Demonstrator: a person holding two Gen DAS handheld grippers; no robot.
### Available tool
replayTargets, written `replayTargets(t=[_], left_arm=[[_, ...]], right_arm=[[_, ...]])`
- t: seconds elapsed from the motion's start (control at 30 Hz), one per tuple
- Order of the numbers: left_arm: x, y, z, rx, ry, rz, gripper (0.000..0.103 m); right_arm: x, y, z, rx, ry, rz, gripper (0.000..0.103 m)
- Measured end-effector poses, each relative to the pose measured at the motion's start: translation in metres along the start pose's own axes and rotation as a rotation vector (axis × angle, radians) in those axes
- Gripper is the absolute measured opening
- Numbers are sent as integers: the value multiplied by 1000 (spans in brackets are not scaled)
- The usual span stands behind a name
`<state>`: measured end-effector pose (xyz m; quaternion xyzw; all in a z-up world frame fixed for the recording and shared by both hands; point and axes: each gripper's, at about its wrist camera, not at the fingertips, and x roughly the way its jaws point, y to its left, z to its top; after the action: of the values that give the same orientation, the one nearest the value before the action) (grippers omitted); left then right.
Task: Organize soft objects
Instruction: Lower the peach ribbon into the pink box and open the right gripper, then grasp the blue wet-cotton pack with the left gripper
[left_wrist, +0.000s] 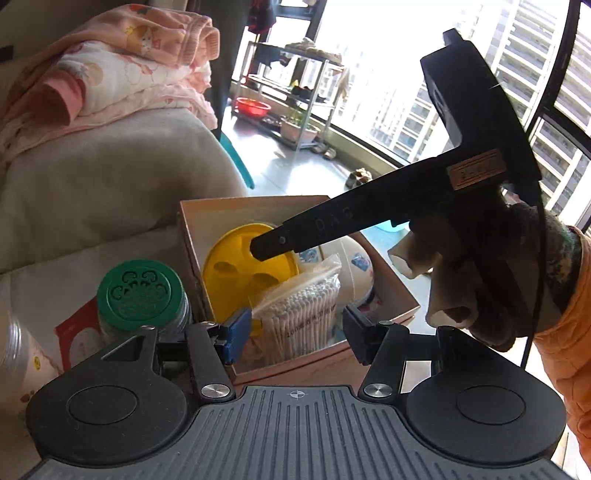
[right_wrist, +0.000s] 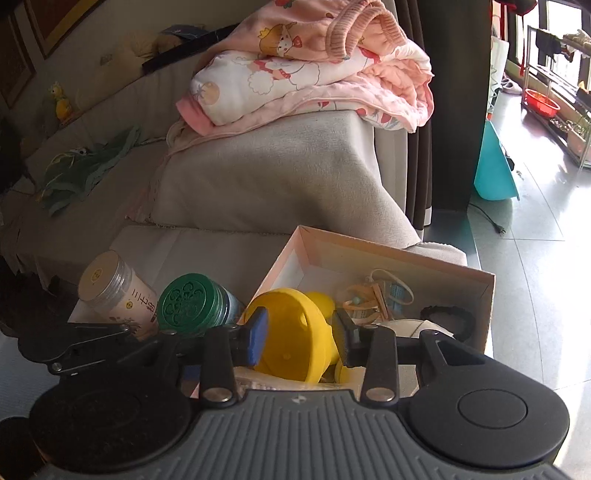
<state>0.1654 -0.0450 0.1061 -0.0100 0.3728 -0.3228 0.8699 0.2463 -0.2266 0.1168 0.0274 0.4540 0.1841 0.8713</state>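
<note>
Pink clothes (right_wrist: 314, 70) unsorted above box (right_wrist: 480, 295); cotton swabs (left_wrist: 299, 317) inside. Left gripper (left_wrist: 291, 332), right gripper (right_wrist: 299, 336) wide, empty.

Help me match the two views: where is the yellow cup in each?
Left wrist: yellow cup sits left in the box, beyond the fingers.
Right wrist: it lies low centre, between the fingers.
Shared landmark: the green lid, left of the cup.

A green-lidded jar (right_wrist: 192, 304) stands beside a clear canister (right_wrist: 110, 284). A red basin (left_wrist: 253, 106) sits on the metal rack (left_wrist: 295, 92). A teal stool (right_wrist: 493, 166) leans near the dark curtain (right_wrist: 447, 110). A wall frame (right_wrist: 22, 33) hangs upper left.
</note>
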Motion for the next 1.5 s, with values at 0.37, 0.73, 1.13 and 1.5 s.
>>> replayTargets(t=[0.37,0.73,1.13,1.5], left_arm=[[-62,68,-62,-131,-28,182,59],[-52,86,-86,-150,-24,268,59],[-43,82,-85,-178,7,229,59],[-21,9,-91,-69,113,166,66]], right_arm=[[-10,-2,18,11,-166,-155,14],[16,-2,-3,25,-19,-225,32],[-51,59,-61,-117,-172,-121,54],[-67,68,-133,-139,-242,-190,54]])
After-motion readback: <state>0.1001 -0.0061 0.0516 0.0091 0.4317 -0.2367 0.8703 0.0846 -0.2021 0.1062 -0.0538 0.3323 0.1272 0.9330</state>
